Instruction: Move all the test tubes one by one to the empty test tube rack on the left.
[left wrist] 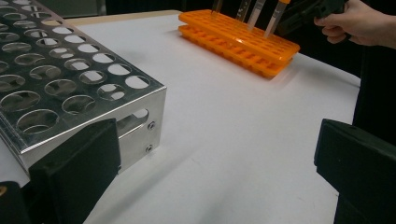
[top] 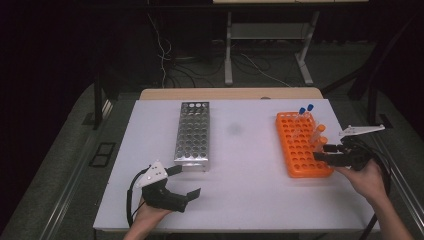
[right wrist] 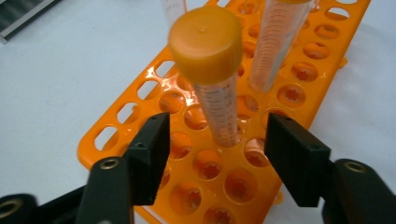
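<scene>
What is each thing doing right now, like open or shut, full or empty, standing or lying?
Left gripper: open, holding nothing.
Right gripper: open, jaws either side of a tube, not touching.
Orange-capped tube: capped, standing tilted in its hole.
Orange rack: mostly empty, few tubes.
Metal rack: empty.

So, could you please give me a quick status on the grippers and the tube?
Left hand-held gripper open, idle. Right hand-held gripper open, straddling orange-capped tube, not gripping. Tube seated in orange rack. Nothing blocking.

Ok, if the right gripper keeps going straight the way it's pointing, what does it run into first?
Most likely the orange-capped tube standing in the orange rack. It sits between the right gripper's open jaws, just ahead of them, with gaps on both sides.
</scene>
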`<action>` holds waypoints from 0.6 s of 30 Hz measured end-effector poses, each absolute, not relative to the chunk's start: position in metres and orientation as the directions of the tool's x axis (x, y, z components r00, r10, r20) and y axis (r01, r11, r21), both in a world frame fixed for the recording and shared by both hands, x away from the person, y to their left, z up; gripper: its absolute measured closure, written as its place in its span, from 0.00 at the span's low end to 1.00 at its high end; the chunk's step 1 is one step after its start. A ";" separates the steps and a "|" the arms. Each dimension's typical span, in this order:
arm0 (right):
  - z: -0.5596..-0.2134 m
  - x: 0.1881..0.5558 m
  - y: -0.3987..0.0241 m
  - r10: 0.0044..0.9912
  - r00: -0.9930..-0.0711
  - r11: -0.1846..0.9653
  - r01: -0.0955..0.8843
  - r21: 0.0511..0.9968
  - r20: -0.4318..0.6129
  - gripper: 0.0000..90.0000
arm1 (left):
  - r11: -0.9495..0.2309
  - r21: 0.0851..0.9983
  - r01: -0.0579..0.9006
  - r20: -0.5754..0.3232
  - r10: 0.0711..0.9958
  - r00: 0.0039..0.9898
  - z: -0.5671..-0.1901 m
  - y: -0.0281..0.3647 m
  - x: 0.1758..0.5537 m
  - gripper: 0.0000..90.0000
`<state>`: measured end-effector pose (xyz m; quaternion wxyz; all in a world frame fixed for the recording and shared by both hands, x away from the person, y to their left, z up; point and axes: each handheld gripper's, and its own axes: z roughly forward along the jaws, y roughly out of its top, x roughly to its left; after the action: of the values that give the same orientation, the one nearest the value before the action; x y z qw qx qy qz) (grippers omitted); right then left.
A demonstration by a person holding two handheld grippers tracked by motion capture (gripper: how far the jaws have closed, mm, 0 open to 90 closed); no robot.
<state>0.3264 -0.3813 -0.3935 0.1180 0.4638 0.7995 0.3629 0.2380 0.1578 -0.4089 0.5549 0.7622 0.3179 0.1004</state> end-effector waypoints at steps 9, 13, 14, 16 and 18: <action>-0.398 0.331 -0.381 0.821 -0.557 0.326 0.634 0.701 0.122 0.62 | -0.188 0.908 0.375 -0.199 0.593 0.780 -0.410 0.157 0.238 0.00; -0.400 0.332 -0.379 0.816 -0.568 0.341 0.619 0.708 0.104 0.73 | -0.185 0.909 0.375 -0.201 0.593 0.780 -0.410 0.157 0.238 0.00; -0.401 0.332 -0.378 0.815 -0.572 0.344 0.614 0.710 0.099 0.75 | -0.186 0.908 0.375 -0.200 0.594 0.780 -0.410 0.157 0.238 0.00; -0.402 0.332 -0.377 0.814 -0.575 0.353 0.604 0.715 0.084 0.79 | -0.186 0.908 0.375 -0.200 0.594 0.779 -0.410 0.157 0.239 0.00; -0.402 0.331 -0.376 0.816 -0.575 0.370 0.593 0.715 0.054 0.82 | -0.185 0.908 0.375 -0.200 0.594 0.779 -0.409 0.157 0.238 0.00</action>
<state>0.3314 -0.3760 -0.4016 0.1567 0.4335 0.8127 0.3565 0.2383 0.1573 -0.4095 0.5538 0.7634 0.3173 0.0991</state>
